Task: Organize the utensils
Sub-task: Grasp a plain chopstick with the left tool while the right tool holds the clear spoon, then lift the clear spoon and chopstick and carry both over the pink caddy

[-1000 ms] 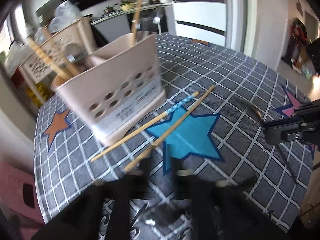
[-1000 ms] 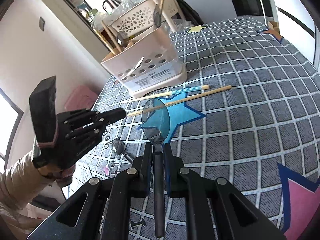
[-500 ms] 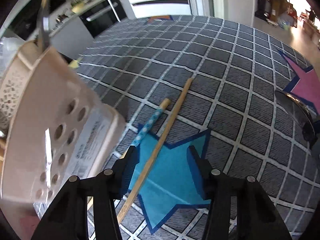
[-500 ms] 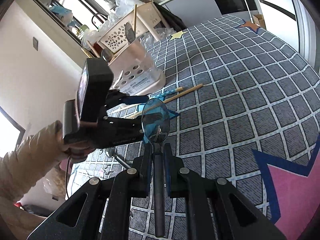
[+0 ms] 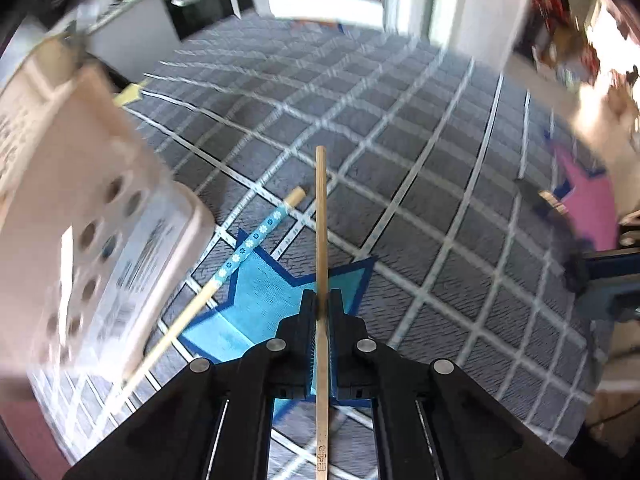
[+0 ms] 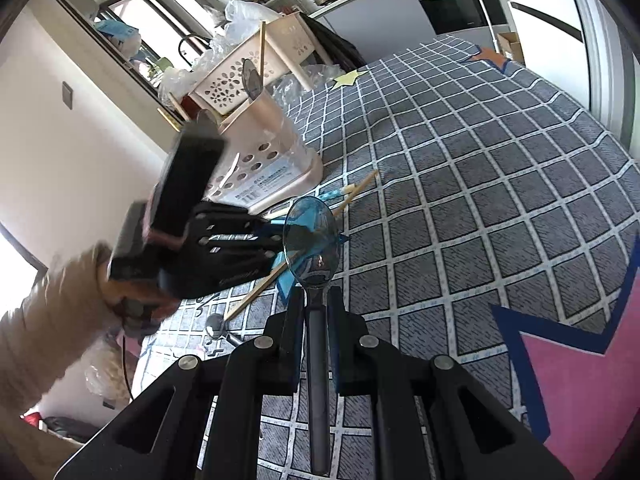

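Left wrist view: left gripper (image 5: 321, 309) clamped on plain chopstick (image 5: 320, 216), over blue star (image 5: 264, 300). Right gripper (image 6: 318, 300) pinches spoon (image 6: 311, 245). Advice: lift level, clear patterned chopstick (image 5: 244, 249), then tip into caddy (image 5: 80, 216).

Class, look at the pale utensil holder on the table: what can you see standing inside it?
In the utensil holder a spoon and a wooden chopstick stick up. Its walls hide their lower ends and anything else inside.

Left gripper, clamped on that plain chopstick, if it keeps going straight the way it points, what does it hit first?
Probably the tablecloth: the left gripper points steeply down at the blue star, with only the plain chopstick between its jaws. Depth is uncertain.
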Available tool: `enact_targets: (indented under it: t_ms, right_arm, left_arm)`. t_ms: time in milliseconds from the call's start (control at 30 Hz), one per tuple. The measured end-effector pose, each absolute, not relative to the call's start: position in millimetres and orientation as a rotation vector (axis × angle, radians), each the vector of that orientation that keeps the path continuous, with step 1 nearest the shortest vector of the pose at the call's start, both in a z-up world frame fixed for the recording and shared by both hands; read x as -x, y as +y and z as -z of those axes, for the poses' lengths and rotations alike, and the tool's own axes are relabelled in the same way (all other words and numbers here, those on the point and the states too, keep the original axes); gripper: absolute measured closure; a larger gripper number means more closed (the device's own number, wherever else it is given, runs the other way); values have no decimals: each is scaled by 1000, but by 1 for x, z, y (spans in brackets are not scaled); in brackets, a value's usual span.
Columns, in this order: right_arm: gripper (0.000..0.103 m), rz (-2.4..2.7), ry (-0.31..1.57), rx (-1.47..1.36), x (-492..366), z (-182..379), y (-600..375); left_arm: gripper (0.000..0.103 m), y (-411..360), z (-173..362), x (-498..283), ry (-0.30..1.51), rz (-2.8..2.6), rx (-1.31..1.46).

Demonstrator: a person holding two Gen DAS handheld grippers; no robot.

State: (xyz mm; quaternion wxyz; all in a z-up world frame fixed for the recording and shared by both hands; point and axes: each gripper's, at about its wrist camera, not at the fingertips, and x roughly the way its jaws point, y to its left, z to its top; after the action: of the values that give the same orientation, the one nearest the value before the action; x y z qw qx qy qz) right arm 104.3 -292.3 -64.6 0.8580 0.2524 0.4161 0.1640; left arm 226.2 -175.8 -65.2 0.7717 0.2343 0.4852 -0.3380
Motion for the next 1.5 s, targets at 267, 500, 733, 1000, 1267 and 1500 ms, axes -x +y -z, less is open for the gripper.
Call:
enact_targets:
  t_ms: [267,500,733,1000,1267,1500]
  right_arm:
    - [91,-319,851,-518,-102,54,-288]
    - [91,-318,845,-477,-101,42,-266]
    - [91,-310,832,-444,-103,26,-249]
    - [91,-319,810,-412,-112,6,-235]
    - [91,-333,791,-395,-129,-11,-226]
    - [91,-345,772,-372,-146,-28,-220]
  left_arm:
    - [65,-119,16,-192,860,620,-204]
    - [65,-80,-10,-161,738,541,-42]
    - [65,-64,-26,-144,672,514,39]
    - [65,-56,-40,-140,633,499,73]
    - [65,-49,-57,-145,596,492,88]
    - [65,-41,-72,-154,565,486,100]
